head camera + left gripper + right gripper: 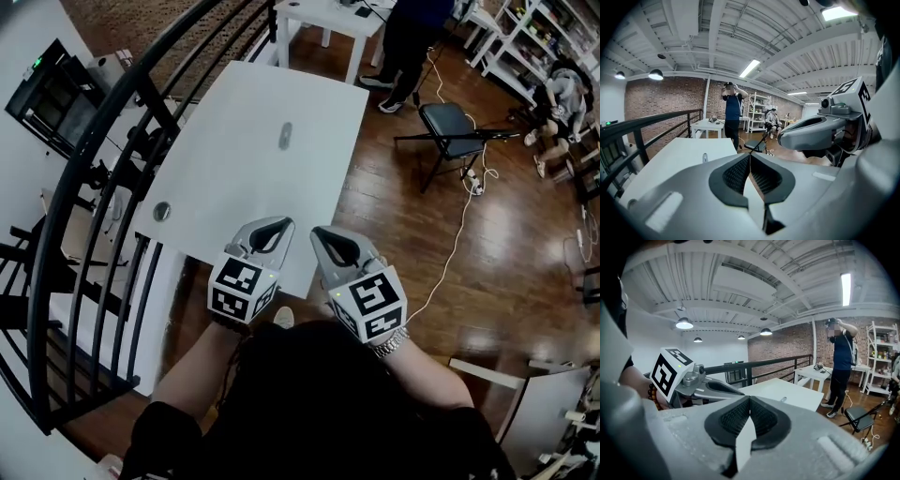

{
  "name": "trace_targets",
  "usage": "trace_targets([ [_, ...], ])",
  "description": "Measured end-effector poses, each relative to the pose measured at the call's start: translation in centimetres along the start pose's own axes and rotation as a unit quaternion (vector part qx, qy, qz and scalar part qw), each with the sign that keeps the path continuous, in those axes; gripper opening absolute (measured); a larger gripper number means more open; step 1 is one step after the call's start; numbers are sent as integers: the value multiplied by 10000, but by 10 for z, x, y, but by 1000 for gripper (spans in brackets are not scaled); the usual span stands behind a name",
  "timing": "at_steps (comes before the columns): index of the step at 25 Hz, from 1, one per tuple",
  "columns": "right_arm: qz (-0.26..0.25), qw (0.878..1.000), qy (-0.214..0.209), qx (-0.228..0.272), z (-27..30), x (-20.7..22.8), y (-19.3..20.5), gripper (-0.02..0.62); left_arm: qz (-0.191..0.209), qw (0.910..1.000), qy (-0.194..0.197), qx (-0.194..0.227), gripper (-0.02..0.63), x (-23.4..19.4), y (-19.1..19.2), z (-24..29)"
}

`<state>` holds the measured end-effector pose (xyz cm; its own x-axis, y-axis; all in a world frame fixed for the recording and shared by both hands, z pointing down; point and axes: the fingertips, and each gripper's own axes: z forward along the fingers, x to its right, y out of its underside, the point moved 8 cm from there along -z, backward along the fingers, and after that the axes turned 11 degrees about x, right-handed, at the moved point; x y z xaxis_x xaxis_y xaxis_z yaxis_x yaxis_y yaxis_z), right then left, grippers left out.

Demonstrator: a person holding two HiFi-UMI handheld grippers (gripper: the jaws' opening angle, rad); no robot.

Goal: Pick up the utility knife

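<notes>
The utility knife (285, 136) is a small grey piece lying by itself on the far half of the white table (234, 178). It also shows as a small upright shape in the left gripper view (705, 158) and as a speck in the right gripper view (783, 400). My left gripper (283, 225) and right gripper (317, 232) hover side by side over the table's near edge, well short of the knife. Both are shut with nothing between their pads. Each gripper appears in the other's view: the right gripper (780, 138) and the left gripper (740, 392).
A black railing (103, 187) runs along the table's left side. A small round disc (161, 212) sits near the table's left edge. To the right on the wood floor stand a folding chair (450, 127) and a white cable (459, 234). A person (408, 47) stands beyond by another white table (328, 19).
</notes>
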<state>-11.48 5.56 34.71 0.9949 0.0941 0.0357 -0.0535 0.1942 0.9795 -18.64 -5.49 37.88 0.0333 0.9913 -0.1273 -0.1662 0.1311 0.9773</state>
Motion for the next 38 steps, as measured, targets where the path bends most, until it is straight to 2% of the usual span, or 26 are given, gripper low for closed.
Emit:
trace_targets([
  [5, -29, 9992, -380, 121, -6, 55, 5, -8, 73, 9990, -452, -9, 26, 17, -3, 41],
  [13, -91, 9948, -1002, 182, -49, 148, 9, -8, 115, 9925, -1211, 75, 36, 74, -13, 111],
  [21, -73, 9894, -1411, 330, -61, 198, 3, -8, 165, 9851, -1710, -30, 51, 92, -18, 143],
  [29, -214, 9868, -1592, 211, -25, 233, 4, -8, 25, 9772, -2119, -83, 94, 48, -8, 174],
  [38, -471, 9830, -1768, -176, 79, 287, -8, -8, -287, 9663, -2552, -176, 154, -61, 11, 227],
])
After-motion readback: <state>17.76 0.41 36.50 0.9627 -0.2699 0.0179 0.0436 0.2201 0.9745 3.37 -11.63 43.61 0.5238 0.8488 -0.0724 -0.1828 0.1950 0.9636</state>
